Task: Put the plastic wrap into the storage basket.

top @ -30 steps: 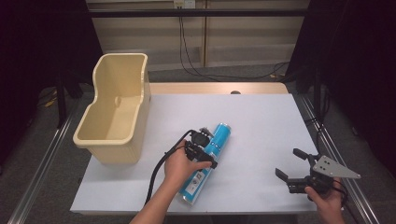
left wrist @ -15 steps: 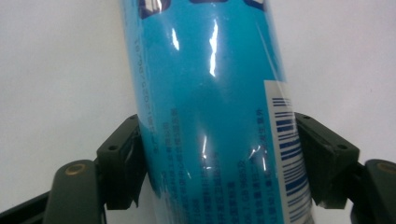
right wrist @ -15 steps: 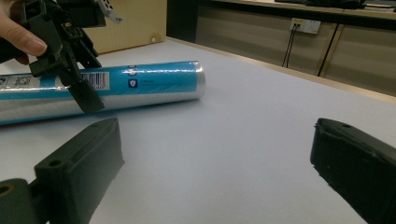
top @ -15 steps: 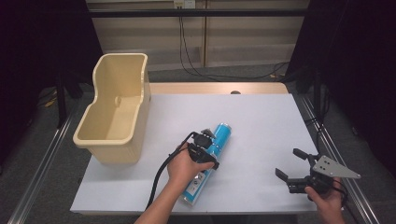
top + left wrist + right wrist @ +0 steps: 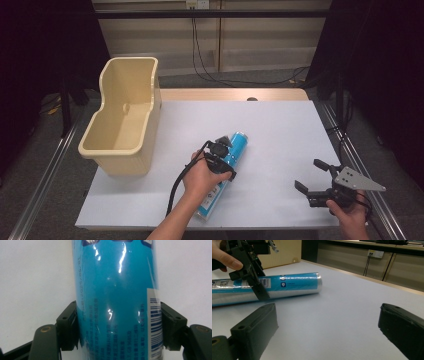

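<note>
Your left gripper (image 5: pixel 221 159) is clamping the blue tube (image 5: pixel 226 170), which is lying near the table's (image 5: pixel 280 130) front edge, with open room all around. Your left gripper view is showing pads (image 5: pixel 67 326) pressing both sides; your right gripper (image 5: pixel 314 176) is waiting open.

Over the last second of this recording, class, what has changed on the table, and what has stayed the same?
The left gripper has just been closing: its fingers now press both sides of the blue tube, which lies flat on the white table. The tube has not visibly shifted. The right gripper stays open at the table's right front, and the beige tub stays at the left.
</note>
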The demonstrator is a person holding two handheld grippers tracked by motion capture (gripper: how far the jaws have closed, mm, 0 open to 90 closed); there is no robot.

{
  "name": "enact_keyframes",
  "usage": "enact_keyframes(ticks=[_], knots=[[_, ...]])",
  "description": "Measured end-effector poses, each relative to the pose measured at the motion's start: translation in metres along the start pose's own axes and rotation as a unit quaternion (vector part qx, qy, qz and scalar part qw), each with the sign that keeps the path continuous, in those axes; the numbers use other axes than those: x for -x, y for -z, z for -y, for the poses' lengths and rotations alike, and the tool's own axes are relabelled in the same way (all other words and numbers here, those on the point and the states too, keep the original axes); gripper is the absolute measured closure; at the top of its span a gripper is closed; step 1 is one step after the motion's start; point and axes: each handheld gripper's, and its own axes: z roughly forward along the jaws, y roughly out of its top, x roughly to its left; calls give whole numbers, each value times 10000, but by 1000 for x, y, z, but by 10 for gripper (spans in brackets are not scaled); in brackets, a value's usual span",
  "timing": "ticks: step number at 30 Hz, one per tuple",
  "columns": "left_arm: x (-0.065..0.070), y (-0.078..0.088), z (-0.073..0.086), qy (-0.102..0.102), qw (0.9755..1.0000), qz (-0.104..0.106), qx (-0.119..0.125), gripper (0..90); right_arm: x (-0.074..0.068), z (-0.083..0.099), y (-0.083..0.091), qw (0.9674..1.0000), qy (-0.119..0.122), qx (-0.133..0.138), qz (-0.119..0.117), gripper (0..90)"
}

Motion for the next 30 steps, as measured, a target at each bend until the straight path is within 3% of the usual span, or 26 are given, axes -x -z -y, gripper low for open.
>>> enact_keyframes(ticks=[12, 15, 20, 21, 30], knots=[[-4, 6, -1, 82, 9999, -57, -128, 317, 2, 1, 1, 10000, -12, -3, 11, 18], [-9, 12, -1, 223, 9997, 35, -82, 317, 2, 1, 1, 10000, -6, -6, -1, 18], [-15, 22, -4, 208, 9997, -83, -114, 318, 1, 1, 1, 10000, -5, -1, 7, 18], [-17, 26, -4, 309, 9995, -39, -60, 318, 2, 1, 1, 10000, 2, -5, 7, 18], [-25, 42, -7, 382, 9993, -1, -35, 318, 2, 1, 0, 10000, 16, -1, 0, 18]])
